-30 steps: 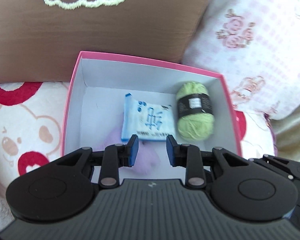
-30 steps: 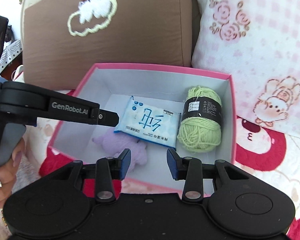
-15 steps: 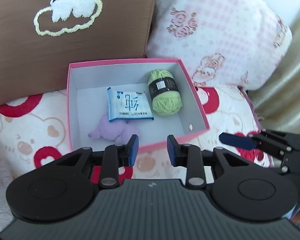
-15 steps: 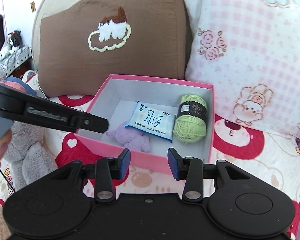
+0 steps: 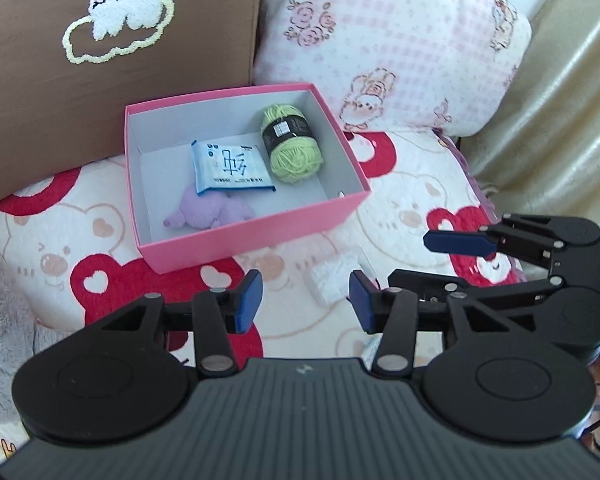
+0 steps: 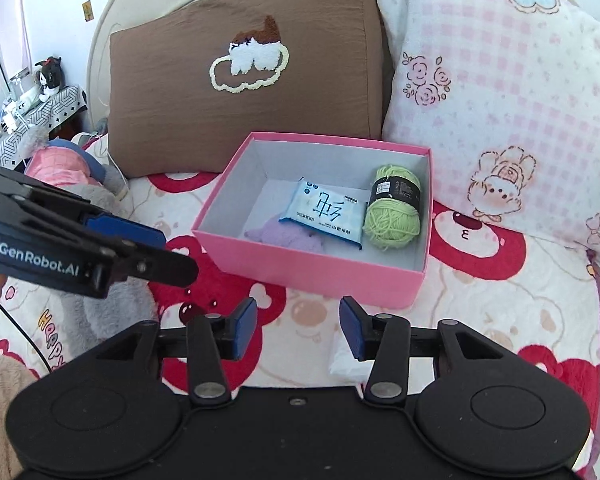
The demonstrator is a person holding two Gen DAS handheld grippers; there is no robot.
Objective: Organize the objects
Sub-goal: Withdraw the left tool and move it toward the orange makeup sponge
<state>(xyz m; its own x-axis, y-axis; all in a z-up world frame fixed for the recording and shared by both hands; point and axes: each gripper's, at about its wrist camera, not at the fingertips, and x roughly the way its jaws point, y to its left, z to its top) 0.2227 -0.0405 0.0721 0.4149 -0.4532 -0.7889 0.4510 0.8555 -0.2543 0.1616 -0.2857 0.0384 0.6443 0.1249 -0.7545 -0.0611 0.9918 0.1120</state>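
Note:
A pink box sits on the bed and holds a green yarn ball, a blue wipes pack and a purple plush toy. A small white packet lies on the blanket in front of the box. My left gripper is open and empty, just left of the packet. My right gripper is open and empty, just above the packet.
A brown pillow and a pink checked pillow stand behind the box. A grey plush lies at the left. A nightstand with small items is at the far left.
Both grippers have pulled back and up from the box and opened wider. The white packet on the blanket has come into view.

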